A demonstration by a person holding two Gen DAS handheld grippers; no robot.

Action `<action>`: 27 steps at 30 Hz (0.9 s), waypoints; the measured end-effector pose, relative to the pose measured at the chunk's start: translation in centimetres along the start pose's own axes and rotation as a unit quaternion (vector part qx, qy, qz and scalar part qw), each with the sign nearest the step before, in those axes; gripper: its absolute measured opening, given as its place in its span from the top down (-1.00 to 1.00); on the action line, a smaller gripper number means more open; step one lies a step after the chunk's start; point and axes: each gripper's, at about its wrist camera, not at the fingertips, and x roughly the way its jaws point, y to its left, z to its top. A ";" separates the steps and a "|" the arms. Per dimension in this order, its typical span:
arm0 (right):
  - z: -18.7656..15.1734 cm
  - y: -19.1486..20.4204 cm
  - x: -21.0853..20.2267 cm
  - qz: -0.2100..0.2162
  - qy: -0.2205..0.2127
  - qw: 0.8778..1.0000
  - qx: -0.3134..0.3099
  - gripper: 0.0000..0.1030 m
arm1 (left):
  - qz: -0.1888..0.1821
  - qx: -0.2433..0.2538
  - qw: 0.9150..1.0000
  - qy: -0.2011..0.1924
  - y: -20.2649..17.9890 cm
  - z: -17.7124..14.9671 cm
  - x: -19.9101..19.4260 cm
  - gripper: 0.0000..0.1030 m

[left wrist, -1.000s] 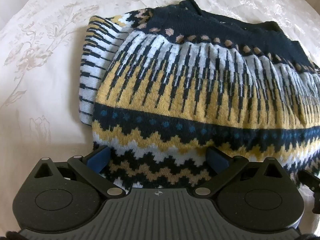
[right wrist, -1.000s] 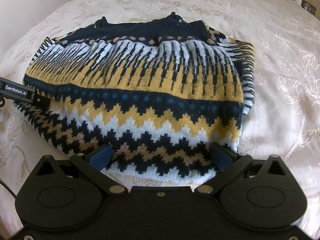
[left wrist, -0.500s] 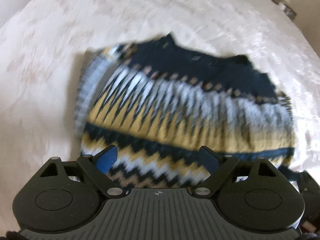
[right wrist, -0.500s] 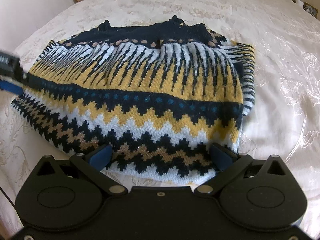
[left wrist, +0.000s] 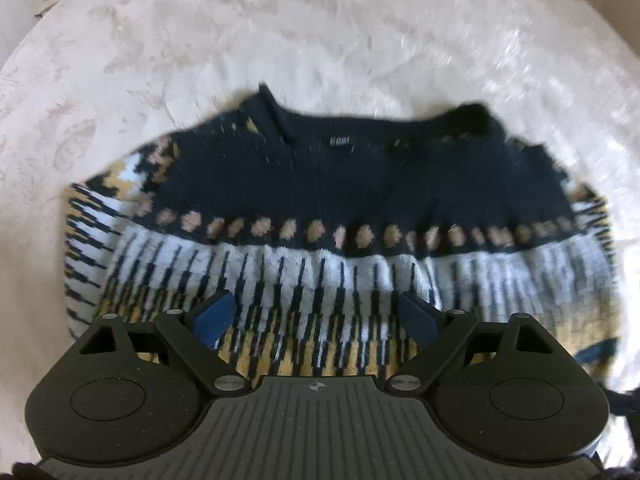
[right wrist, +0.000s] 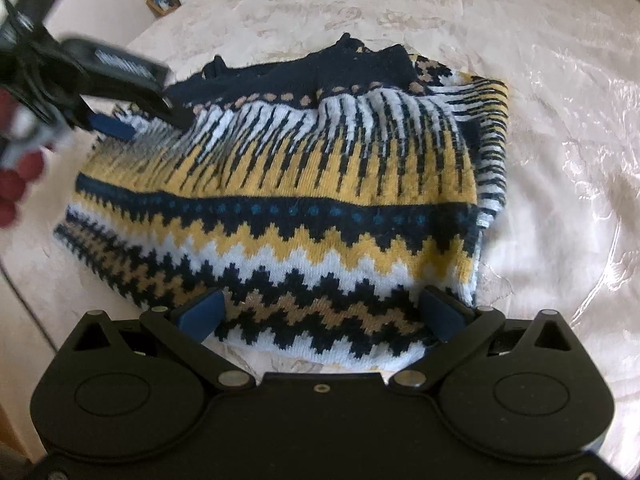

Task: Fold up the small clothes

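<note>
Lying across the cream embroidered bedspread [right wrist: 560, 128], the patterned knit sweater [right wrist: 280, 208] is already doubled into a compact block, its dark neck band at the far edge, zigzag hem rows nearest the right camera, and a striped sleeve tucked along its right side. What has changed most is the left gripper [left wrist: 316, 316]: a second ago it hovered low over the zigzag rows near the hem, and now its view shows the white and black striped band and the dark yoke ahead, so it has travelled up the garment toward the collar; the blur in its picture fits a fast move. From the right wrist view it [right wrist: 112, 120] now sits over the sweater's far left corner, where earlier only its tip showed at the left edge. Its jaws have just been closing slightly but stand spread, with nothing pinched between them. The right gripper [right wrist: 320, 316] has barely shifted; it hangs over the hem with jaws wide apart and empty, cloth only seen beneath them. My reading is that the left hand is heading for the collar end, probably to make a further fold toward the hem, with no grasp yet made.
</note>
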 end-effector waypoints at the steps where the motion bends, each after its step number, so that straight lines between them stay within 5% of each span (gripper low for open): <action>1: 0.2 -0.3 -0.2 0.008 0.000 1.000 0.009 -0.99 | 0.005 0.002 1.000 0.007 -0.1 0.0 0.6 -0.74; 7: 2.0 -2.9 -2.9 0.066 -0.023 0.993 0.097 -0.99 | 0.021 0.008 0.999 0.033 -0.2 0.2 2.7 -0.96; 12: 3.4 -5.9 -4.2 0.070 -0.054 0.986 0.140 -0.99 | 0.014 0.003 0.999 0.039 0.4 0.1 3.2 -1.00; 20: 4.5 -11.4 0.4 0.119 0.001 0.964 0.239 -1.00 | 0.015 0.004 0.999 0.038 0.7 0.2 3.3 -1.00; 27: 5.7 -12.8 3.2 0.187 -0.006 0.941 0.283 -1.00 | 0.018 0.004 0.999 0.039 0.3 0.3 3.2 -1.00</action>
